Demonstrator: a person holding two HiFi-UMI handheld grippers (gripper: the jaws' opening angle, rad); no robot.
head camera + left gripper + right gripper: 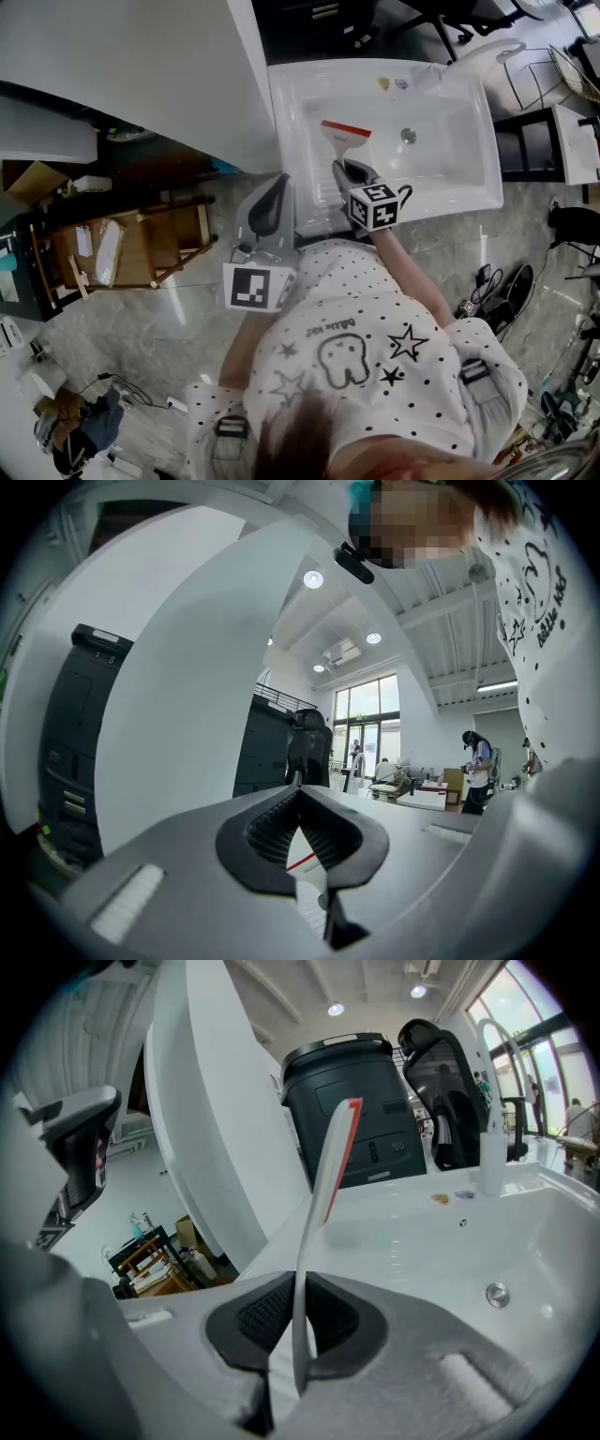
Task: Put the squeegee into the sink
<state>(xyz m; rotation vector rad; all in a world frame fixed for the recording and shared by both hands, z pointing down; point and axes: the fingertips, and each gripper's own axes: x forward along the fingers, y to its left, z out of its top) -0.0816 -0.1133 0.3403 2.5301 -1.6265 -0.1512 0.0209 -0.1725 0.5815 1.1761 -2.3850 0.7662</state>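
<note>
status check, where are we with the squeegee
Right gripper shut on squeegee, over the sink. Left gripper shut, empty, beside the sink. Nothing seen in the way.

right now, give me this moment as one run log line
right gripper: shut on squeegee, over sink basin | left gripper: shut, empty, outside sink | squeegee: not yet released
</note>
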